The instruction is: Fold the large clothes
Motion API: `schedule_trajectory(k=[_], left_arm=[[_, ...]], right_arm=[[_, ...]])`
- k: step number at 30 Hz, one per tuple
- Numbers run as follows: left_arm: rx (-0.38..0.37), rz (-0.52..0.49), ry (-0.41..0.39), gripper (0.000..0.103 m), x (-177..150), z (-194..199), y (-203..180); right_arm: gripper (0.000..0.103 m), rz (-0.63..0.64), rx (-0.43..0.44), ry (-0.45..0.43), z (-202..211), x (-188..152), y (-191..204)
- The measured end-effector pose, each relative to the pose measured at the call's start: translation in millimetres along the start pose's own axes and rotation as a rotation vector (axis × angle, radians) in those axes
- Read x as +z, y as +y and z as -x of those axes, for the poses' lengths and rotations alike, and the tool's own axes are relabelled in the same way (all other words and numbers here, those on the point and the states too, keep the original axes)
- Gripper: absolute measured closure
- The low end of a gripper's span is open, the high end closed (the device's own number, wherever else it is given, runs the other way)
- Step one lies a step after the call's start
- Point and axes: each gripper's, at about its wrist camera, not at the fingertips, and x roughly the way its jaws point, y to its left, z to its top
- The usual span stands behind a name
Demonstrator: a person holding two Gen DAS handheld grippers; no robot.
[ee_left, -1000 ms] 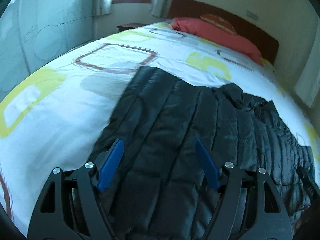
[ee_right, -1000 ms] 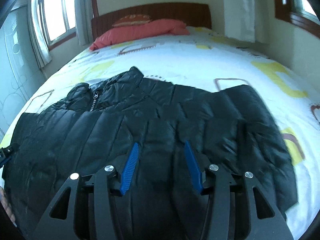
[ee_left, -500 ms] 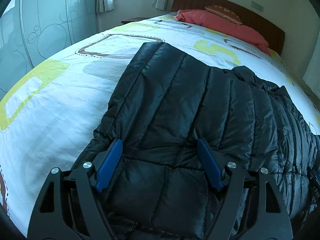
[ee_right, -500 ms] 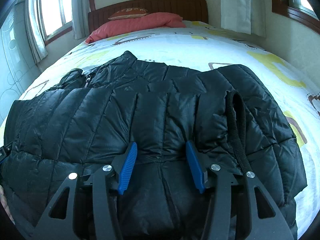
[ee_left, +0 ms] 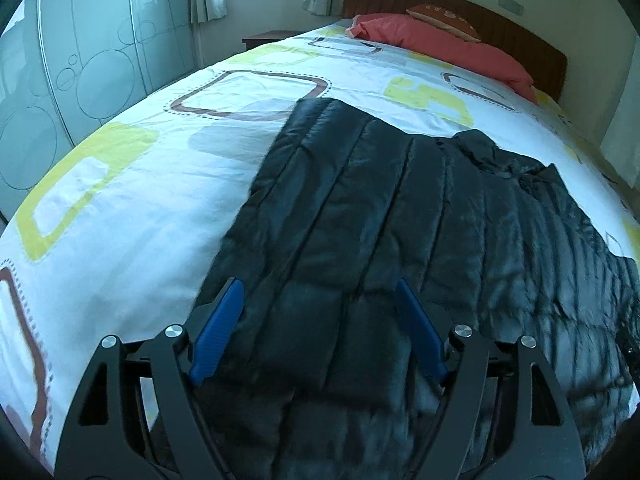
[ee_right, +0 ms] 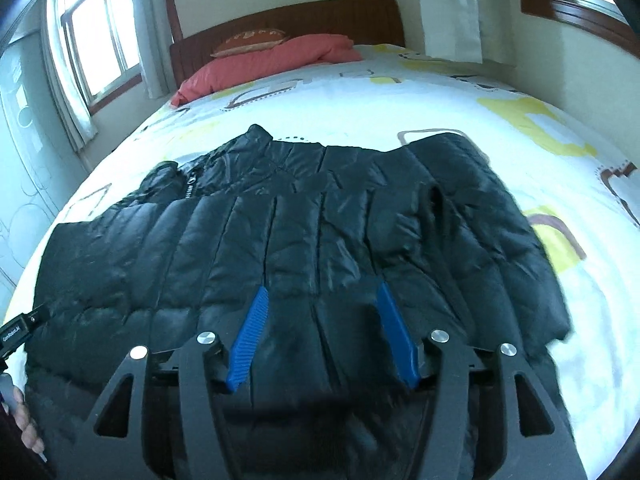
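Note:
A black quilted puffer jacket (ee_left: 380, 216) lies spread across the patterned bed, collar toward the pillows; it also shows in the right wrist view (ee_right: 304, 232). A folded-over layer of the jacket lies on top near the front edge in both views. My left gripper (ee_left: 320, 328) is open, its blue fingers (ee_left: 218, 332) straddling the jacket's near left part just above it. My right gripper (ee_right: 322, 332) is open and empty over the jacket's near middle.
The bed sheet (ee_left: 132, 184) is white with yellow and brown squares. Red pillows (ee_right: 272, 60) and a wooden headboard (ee_right: 288, 16) stand at the far end. A glass wardrobe (ee_left: 80, 52) is on the left. The other gripper's tip (ee_right: 20, 330) shows at the left edge.
Both grippers have pulled back and up from the jacket. The right gripper's fingers have opened wider. The jacket's near part now lies folded over itself.

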Motion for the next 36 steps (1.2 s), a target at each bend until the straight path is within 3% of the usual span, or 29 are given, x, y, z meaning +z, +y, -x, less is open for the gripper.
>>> schedule_trajectory(k=[8,17,23,26,31,36], left_arm=[[-0.089,0.102,0.028,0.025,-48.5,61.7,56.6],[-0.194,0.288,0.100,0.025,-150.5,128.7,136.6],[-0.206,0.345,0.131,0.025,-209.0,157.3,171.4],[-0.261,0.426,0.158,0.025,-233.8,166.3,189.3],[-0.332,0.469,0.153,0.025,-257.7,185.6,196.6],[-0.445,0.560,0.192,0.025,-271.3,187.5,194.8]], right_arm=[[0.046,-0.048,0.006,0.015,79.9,-50.1,-48.2],[0.046,-0.192,-0.018,0.058,163.4,-146.4,-125.6],[0.046,-0.302,0.015,0.126,189.2,-202.2,-161.8],[0.046,-0.341,0.059,0.147,196.8,-220.7,-168.9],[0.045,-0.346,0.088,0.152,214.6,-243.4,-163.2],[0.045,-0.390,0.219,0.167,228.7,-261.6,-151.6]])
